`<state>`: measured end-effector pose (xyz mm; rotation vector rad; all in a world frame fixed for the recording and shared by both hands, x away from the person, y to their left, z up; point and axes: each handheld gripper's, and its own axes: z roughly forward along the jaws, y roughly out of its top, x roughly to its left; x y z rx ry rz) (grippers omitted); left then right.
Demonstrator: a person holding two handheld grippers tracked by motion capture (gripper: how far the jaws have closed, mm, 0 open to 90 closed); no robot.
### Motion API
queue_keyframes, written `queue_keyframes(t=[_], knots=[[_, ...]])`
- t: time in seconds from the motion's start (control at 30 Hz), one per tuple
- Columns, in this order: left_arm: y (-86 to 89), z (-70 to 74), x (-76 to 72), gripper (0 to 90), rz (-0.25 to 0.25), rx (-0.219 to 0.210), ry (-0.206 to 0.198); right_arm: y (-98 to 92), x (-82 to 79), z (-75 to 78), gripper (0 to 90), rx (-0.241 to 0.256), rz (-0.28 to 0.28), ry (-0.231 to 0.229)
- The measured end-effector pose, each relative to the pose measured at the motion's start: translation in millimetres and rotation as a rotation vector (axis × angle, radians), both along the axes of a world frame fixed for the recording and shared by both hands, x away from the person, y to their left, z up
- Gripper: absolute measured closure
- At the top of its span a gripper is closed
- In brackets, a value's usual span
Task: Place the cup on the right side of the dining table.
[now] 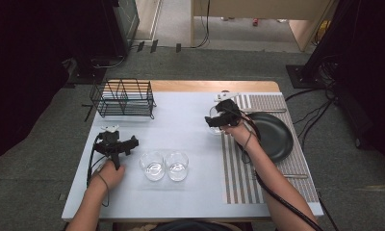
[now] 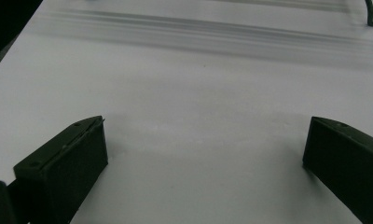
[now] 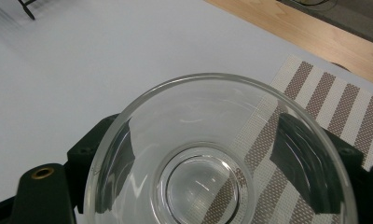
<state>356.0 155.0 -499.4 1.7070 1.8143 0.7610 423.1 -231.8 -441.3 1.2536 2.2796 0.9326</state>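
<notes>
Right gripper view looks straight down into a clear glass bowl [image 3: 217, 154] that sits between the black jaws of the right tongs [image 3: 217, 186], one jaw pressed to each side of its wall, so these tongs are closed on the bowl. Beneath it lie the edge of the striped placemat [image 3: 324, 98] and the white surface [image 3: 105, 60]. From the high view, the right tongs [image 1: 218, 119] hold that bowl [image 1: 212, 123] at the left edge of the placemat [image 1: 238, 178], just beside the black plate [image 1: 272, 137]; whether its base touches down or hangs a little above I cannot tell.

The left tongs [image 1: 117, 144] rest low near the front left, and in the left gripper view their jaws stand wide apart with nothing but bare surface [image 2: 198, 93] between them. Two more glass bowls [image 1: 164, 166] stand side by side near the front edge, and a wire rack [image 1: 123, 98] stands at the back left.

The step in hand looks like carrying one bowl either onto or off the place setting. Next, I judge, the bowl must be kept level, set down gently, and released only once its base rests flat.
</notes>
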Motion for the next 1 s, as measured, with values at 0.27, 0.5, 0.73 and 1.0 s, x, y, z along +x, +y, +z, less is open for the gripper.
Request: queue_keyframes(t=[0.27,0.5,0.73,1.0], knots=[[0.0,0.0,0.0,0.0,0.000,0.000,0.000,-3.8,2.1,-2.0,19.4,0.008,-0.016,0.002],[0.0,0.0,0.0,0.0,0.000,0.000,0.000,-6.7,4.4,-4.4,19.4,0.008,-0.028,-0.002],[0.0,0.0,0.0,0.0,0.000,0.000,0.000,-12.4,7.5,-6.5,19.4,0.009,-0.053,0.006],[0.0,0.0,0.0,0.0,0.000,0.000,0.000,-16.1,9.5,-8.8,19.4,0.003,-0.065,0.003]])
